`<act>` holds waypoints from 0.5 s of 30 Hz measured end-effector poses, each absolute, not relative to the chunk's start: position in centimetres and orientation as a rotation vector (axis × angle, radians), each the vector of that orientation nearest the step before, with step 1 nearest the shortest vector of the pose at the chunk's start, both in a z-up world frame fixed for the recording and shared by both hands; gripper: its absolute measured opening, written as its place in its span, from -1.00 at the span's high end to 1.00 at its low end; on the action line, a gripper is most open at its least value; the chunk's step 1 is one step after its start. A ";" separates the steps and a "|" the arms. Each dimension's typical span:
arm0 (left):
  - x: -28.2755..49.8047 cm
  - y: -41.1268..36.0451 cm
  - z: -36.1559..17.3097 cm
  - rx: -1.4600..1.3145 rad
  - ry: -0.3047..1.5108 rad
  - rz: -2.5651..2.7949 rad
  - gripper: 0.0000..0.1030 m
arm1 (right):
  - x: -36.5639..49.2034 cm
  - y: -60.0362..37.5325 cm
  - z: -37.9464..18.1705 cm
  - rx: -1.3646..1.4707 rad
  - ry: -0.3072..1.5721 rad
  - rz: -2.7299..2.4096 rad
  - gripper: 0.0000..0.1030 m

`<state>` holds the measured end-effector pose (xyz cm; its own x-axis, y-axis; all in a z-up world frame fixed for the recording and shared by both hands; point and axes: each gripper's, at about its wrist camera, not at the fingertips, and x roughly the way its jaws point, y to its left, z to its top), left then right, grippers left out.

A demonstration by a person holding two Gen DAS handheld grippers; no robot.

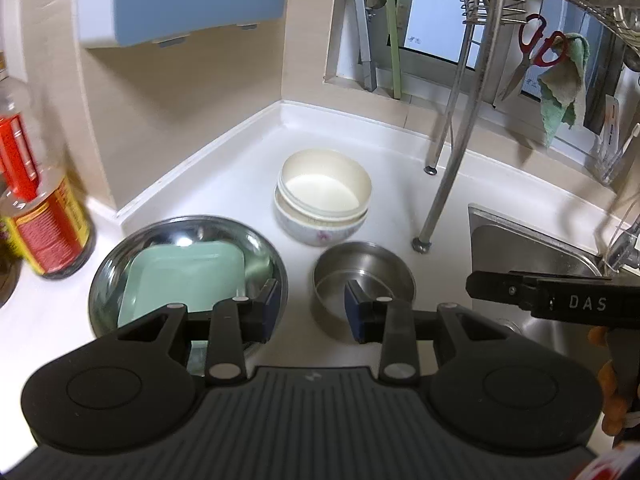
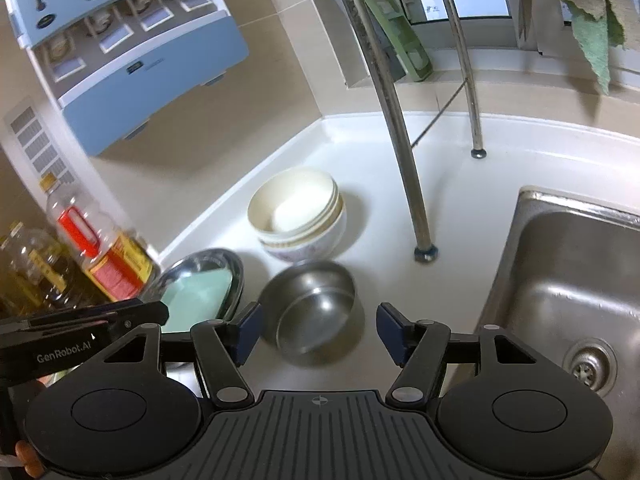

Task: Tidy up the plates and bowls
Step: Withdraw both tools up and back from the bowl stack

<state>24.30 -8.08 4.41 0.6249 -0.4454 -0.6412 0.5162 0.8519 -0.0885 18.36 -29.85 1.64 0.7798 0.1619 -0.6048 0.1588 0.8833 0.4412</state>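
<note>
Two grippers are held over the counter — the right gripper (image 2: 318,334), jaws spread and empty, is lined up nearest the steel bowl (image 2: 316,312) just ahead; the left gripper (image 1: 312,312), part-open and empty, sits between bowl and big steel dish (image 1: 188,276).

The sauce bottle (image 1: 48,216) smears with blur, its label unreadable and its top cut off. The green plate (image 1: 188,280) hides partly behind the left gripper (image 1: 312,312).
</note>
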 end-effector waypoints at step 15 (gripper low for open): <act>17.1 -4.8 2.1 0.094 0.780 -0.450 0.37 | 10.6 -28.4 -0.4 0.473 0.767 0.023 -0.31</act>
<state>17.06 -4.79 2.11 0.6213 -0.3566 -0.6977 0.4253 0.9013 -0.0819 10.65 -28.35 -0.39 0.7250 0.1895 -0.6622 0.1491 0.8954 0.4195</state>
